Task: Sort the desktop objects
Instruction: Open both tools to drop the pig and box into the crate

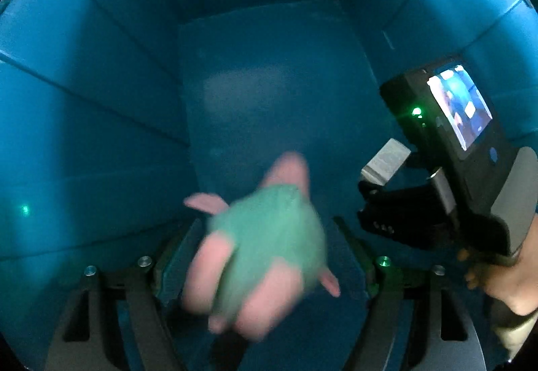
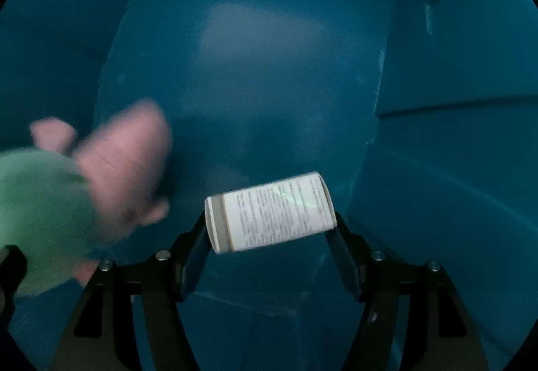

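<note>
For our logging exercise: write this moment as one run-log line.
place: inside blue bin | left gripper: open, blurred plush toy between fingers | right gripper: white bottle between fingers, grip unclear

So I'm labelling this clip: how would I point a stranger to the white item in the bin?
Look inside the deep blue bin, low and centre in the right wrist view. Between the right gripper's fingers lies a white bottle on its side, wrapped in fine print. The blurred green and pink plush toy beside it is soft and unlabelled.

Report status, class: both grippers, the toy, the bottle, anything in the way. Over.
Left gripper open, green-and-pink toy blurred, loose in the gap. Right gripper around white bottle, grip unclear. Both inside blue bin; nothing blocking.
</note>
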Demonstrator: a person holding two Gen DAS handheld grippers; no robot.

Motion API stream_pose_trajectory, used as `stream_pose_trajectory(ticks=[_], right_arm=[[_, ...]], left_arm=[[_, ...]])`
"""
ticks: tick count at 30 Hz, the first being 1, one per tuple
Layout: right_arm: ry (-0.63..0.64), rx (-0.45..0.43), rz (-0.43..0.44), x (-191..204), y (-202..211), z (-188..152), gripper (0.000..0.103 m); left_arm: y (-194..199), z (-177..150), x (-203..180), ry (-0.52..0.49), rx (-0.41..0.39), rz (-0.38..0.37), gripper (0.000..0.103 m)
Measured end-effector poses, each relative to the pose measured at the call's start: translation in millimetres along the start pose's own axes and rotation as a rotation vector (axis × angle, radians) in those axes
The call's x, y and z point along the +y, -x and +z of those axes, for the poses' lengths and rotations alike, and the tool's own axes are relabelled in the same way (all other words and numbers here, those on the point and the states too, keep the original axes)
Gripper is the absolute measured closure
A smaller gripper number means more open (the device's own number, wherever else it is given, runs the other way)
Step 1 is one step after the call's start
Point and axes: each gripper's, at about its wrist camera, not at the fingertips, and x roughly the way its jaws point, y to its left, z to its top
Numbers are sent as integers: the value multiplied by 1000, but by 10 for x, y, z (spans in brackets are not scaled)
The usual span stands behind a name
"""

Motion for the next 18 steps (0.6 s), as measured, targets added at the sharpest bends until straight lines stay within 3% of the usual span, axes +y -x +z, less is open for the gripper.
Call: stream_pose_trajectory(ticks=[1, 6, 12, 18], right_arm=[[-11, 4, 1, -22, -12, -14, 20], [-17, 10, 9, 67, 5, -87, 17], [1, -47, 21, -4, 170, -85, 12], [14, -183, 48, -39, 755, -223, 12]], left_arm=[[45, -22, -4, 1, -11, 0, 26], [232, -92, 88, -3, -57, -14, 26], [512, -62, 159, -25, -122, -39, 26], [1095, -290, 201, -36, -308, -71, 21]])
